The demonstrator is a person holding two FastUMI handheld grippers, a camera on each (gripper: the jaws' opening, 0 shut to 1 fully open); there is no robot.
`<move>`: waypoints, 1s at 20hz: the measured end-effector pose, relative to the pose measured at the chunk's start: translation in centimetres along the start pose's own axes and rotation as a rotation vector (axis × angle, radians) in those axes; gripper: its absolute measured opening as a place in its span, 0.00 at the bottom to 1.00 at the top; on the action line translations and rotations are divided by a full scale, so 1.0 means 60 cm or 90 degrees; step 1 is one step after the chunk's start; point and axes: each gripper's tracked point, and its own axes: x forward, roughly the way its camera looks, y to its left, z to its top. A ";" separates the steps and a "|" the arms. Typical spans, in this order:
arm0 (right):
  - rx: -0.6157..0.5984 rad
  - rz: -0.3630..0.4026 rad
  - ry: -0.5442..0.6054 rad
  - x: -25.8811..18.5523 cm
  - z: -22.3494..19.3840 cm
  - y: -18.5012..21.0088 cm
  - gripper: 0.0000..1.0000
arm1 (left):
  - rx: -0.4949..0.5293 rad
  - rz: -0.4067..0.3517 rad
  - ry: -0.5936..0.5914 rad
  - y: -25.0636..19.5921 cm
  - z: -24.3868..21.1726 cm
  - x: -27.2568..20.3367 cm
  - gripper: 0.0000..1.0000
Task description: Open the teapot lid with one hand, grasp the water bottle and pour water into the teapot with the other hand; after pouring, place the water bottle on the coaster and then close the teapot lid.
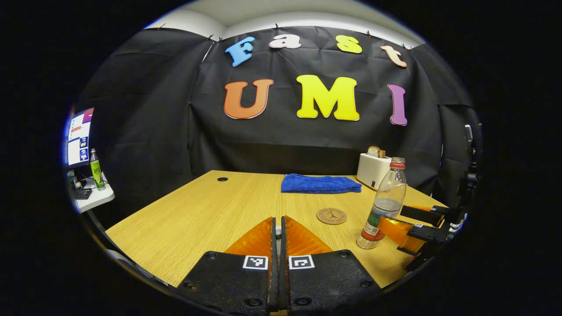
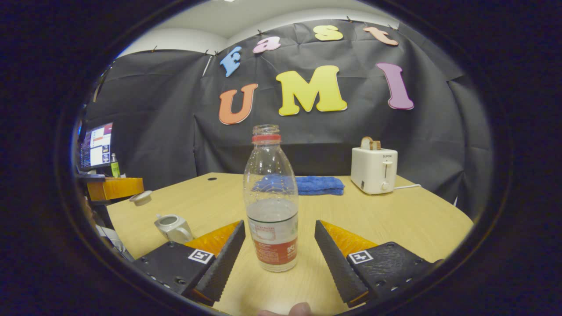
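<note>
I hold the lid (image 2: 141, 197) off the teapot (image 2: 173, 228) with my left gripper (image 1: 277, 232), its fingers pressed narrow. My right gripper (image 2: 279, 245) is wide around the bottle (image 2: 272, 206) standing on the worktop (image 2: 395, 219); next I must close on it.

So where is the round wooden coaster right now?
In the left gripper view the round wooden coaster lies flat on the light wooden table, bare, between the folded blue cloth behind it and the clear plastic water bottle to its right.
</note>
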 end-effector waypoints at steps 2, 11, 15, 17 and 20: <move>-0.006 -0.004 0.001 0.013 0.003 0.005 0.96 | -0.003 0.001 -0.002 0.006 0.003 -0.002 0.03; -0.111 0.018 0.018 0.025 0.015 0.042 0.71 | -0.018 -0.003 -0.002 0.033 0.000 0.004 0.03; -0.288 0.025 0.037 0.031 0.022 0.068 0.67 | 0.002 -0.014 -0.031 0.040 0.028 0.005 0.03; -0.387 0.021 0.046 0.029 0.016 0.073 0.67 | 0.004 -0.019 -0.044 0.045 0.042 0.005 0.03; -0.535 -0.006 0.041 0.040 0.022 0.069 0.67 | -0.004 -0.035 -0.050 0.051 0.049 0.002 0.03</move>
